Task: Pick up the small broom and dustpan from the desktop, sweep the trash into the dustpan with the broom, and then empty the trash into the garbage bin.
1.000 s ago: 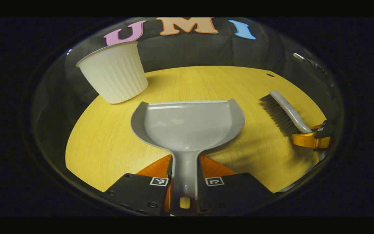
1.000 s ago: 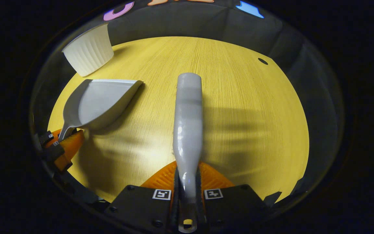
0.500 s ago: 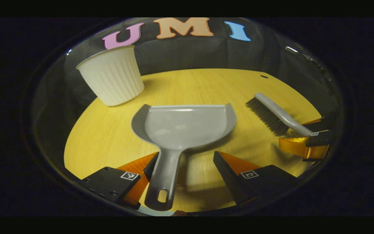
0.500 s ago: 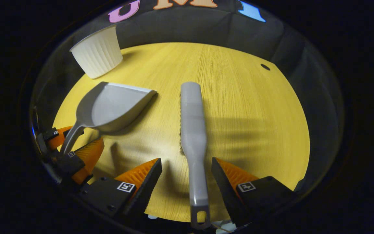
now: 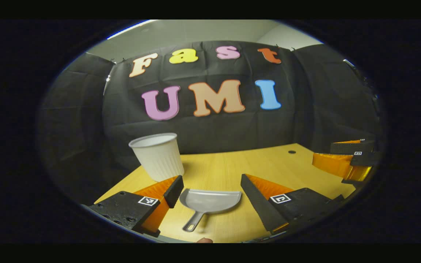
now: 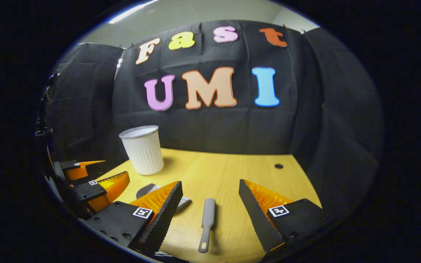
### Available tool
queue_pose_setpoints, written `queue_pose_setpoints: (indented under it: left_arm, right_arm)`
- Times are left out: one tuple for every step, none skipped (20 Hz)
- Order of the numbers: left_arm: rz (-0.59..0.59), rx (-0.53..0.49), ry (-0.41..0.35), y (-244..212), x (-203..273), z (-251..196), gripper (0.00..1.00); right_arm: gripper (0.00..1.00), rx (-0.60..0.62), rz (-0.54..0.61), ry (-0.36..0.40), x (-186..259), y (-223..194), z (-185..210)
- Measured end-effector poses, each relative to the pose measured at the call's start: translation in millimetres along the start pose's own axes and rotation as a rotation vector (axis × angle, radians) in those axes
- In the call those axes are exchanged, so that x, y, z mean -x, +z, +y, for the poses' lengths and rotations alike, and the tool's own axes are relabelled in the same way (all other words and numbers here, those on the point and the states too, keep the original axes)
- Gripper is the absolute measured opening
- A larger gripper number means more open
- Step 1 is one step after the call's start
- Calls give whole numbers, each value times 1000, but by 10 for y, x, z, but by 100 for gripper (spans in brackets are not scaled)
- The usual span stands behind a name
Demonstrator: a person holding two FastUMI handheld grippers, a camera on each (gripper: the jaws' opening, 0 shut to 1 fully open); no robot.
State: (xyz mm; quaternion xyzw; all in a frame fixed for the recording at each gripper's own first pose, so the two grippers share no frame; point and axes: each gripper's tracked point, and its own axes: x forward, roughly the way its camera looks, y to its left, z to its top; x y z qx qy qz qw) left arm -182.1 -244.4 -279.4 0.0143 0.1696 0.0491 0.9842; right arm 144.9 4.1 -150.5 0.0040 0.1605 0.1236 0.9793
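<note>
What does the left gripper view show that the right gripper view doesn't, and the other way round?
Left gripper view: the whole dustpan, pan and handle, lying on the table between the fingers of the open left gripper, with the right gripper at the far right.
Right gripper view: the broom lying between its own open fingers, the left gripper off to the left, and just a sliver of the dustpan.
Both: the white bin, upright on the table, and the table's small dark hole.

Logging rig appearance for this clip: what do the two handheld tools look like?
The left tool and right tool look alike: two wedge-shaped fingers tapering to points, their inner faces finely ribbed. Each finger is mounted on a flat block with screw holes and a small square black-and-white marker.
</note>
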Motion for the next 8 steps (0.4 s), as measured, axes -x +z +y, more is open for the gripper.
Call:
queue_pose_setpoints:
  left_arm:
    - [-34,6,-10,133,26,-61,94]
    - [-68,16,-28,265,63,-150,95]
    - [-99,28,-52,386,70,-224,94]
    - [-120,34,-70,478,87,-308,94]
    - [-143,37,-85,558,101,-333,94]
    - [-158,34,-104,641,96,-371,94]
    - [-169,26,-119,699,87,-386,94]
    - [-195,21,-125,788,100,-373,94]
  right_arm:
    - [99,2,-42,-7,89,78,6]
    - [99,1,-76,-13,175,115,15]
    - [99,-8,-117,-21,222,167,-2]
    - [99,-17,-158,-34,272,183,-21]
    - [99,-28,-189,-54,297,166,-27]
    - [99,-49,-218,-71,345,142,-14]
    - [99,-59,-242,-73,350,124,12]
    - [99,-62,-272,-82,354,124,16]
